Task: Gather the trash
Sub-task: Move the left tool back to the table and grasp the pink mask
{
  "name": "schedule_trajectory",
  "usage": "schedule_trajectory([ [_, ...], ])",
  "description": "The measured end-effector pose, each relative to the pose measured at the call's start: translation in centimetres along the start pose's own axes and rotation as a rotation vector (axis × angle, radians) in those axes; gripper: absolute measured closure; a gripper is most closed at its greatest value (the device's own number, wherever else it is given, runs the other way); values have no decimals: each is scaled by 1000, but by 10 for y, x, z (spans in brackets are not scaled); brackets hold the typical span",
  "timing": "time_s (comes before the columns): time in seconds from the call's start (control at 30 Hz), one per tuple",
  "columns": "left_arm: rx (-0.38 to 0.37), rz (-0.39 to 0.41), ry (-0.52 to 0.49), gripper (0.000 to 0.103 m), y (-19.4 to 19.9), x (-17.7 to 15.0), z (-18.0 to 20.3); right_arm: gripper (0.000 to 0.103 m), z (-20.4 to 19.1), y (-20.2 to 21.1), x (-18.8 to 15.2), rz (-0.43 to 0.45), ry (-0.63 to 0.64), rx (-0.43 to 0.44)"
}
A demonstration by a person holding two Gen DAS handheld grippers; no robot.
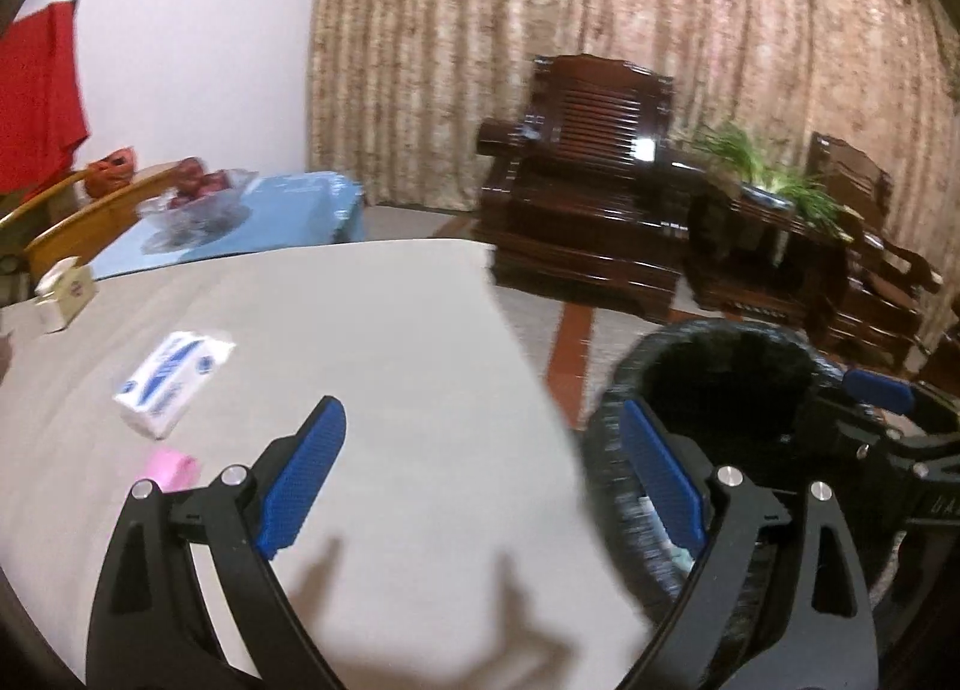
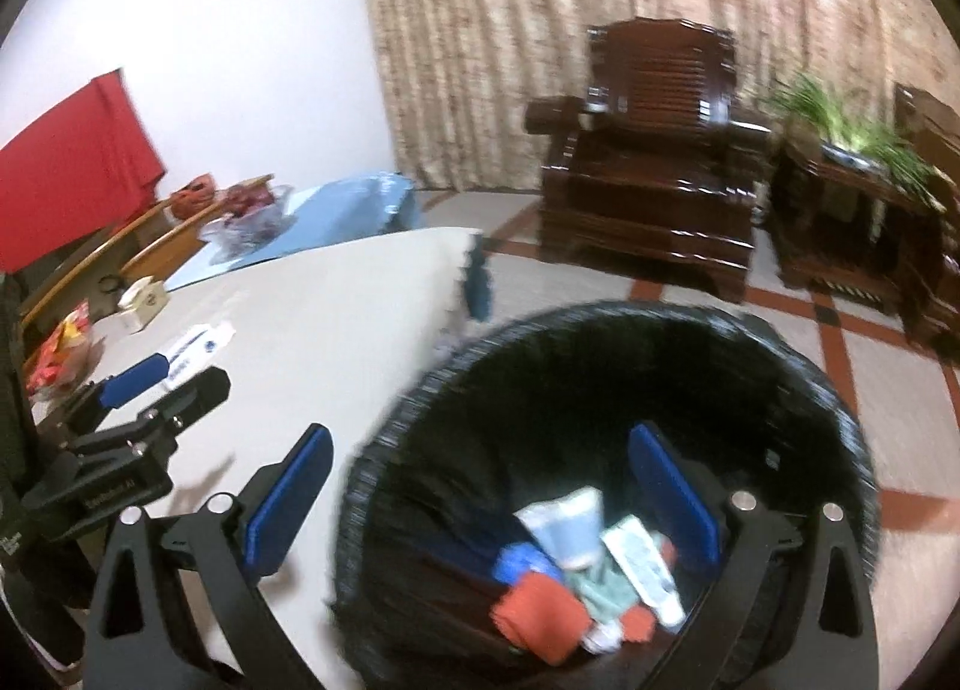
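Observation:
A black bin (image 2: 600, 390) lined with a black bag stands beside the table's right edge; it also shows in the left wrist view (image 1: 720, 366). Inside lie several pieces of trash, among them a white tube (image 2: 645, 570), an orange scrap (image 2: 540, 612) and a blue scrap (image 2: 522, 561). My right gripper (image 2: 480, 504) is open and empty, straddling the bin's near rim. My left gripper (image 1: 486, 474) is open and empty above the table's right edge. A white and blue tissue pack (image 1: 171, 381) and a pink item (image 1: 174, 468) lie on the grey table (image 1: 390, 360).
A small white box (image 1: 63, 291) sits at the table's far left. Snack packets (image 2: 57, 354) lie at its left. A blue-covered table with a glass fruit bowl (image 1: 192, 204) stands behind. Dark wooden armchairs (image 1: 588, 192) and a plant (image 1: 774, 174) stand by the curtain.

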State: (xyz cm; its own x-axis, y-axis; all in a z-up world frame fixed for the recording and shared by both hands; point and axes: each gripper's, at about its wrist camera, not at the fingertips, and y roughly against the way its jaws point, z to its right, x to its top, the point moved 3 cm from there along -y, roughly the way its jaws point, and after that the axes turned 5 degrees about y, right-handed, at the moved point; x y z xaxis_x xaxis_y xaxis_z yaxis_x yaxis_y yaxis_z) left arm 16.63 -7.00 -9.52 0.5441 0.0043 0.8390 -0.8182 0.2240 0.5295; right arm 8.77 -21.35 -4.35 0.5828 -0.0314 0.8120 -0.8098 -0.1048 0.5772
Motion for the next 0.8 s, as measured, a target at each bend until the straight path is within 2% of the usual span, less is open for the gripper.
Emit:
schedule_trajectory([
  [0.3, 182, 8, 47, 13, 22, -7, -97, 6, -80, -41, 16, 11, 113, 126],
  [0.47, 275, -16, 87, 13, 30, -17, -150, 6, -118, -59, 16, 8, 166, 178],
  [0.6, 310, -39, 120, 13, 30, -24, -175, 6, -141, -74, 12, -10, 197, 201],
  [0.8, 309, -84, 151, 13, 12, -34, -187, 6, -153, -91, 5, -42, 220, 203],
])
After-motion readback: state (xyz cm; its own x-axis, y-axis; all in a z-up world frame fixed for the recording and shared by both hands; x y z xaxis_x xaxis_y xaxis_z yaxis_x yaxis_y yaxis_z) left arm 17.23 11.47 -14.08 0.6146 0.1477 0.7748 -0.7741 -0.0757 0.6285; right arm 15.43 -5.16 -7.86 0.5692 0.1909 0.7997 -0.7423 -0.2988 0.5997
